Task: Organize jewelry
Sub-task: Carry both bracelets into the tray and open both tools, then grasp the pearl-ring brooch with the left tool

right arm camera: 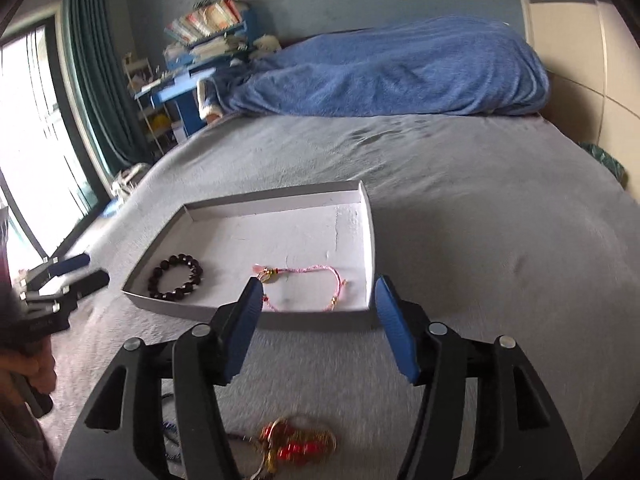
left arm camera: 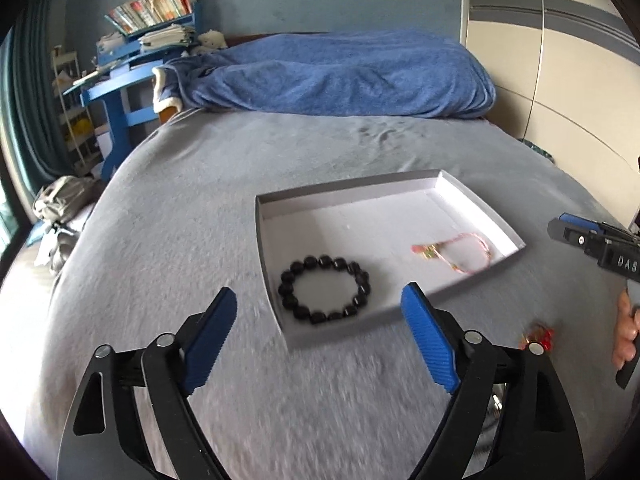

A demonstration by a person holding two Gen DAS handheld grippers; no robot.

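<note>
A shallow white tray (left arm camera: 280, 200) lies on the grey bed; it also shows in the right wrist view (right arm camera: 370, 248). In it lie a black bead bracelet (left arm camera: 288, 292) (right arm camera: 162, 272) and a pink cord bracelet (left arm camera: 476, 240) (right arm camera: 316, 269). My left gripper (left arm camera: 320, 320) is open and empty just in front of the tray's near edge, by the black bracelet. My right gripper (right arm camera: 318, 308) is open and empty above the near edge by the pink bracelet. A red and gold bracelet (right arm camera: 296, 446) (left arm camera: 538, 338) lies on the bed under the right gripper.
A blue blanket (left arm camera: 340, 76) is heaped at the far end of the bed (left arm camera: 160, 240). A blue desk with books (left arm camera: 132, 60) stands at the far left. A wardrobe (left arm camera: 560, 60) is on the right. A dark cord (right arm camera: 170, 428) lies beside the red bracelet.
</note>
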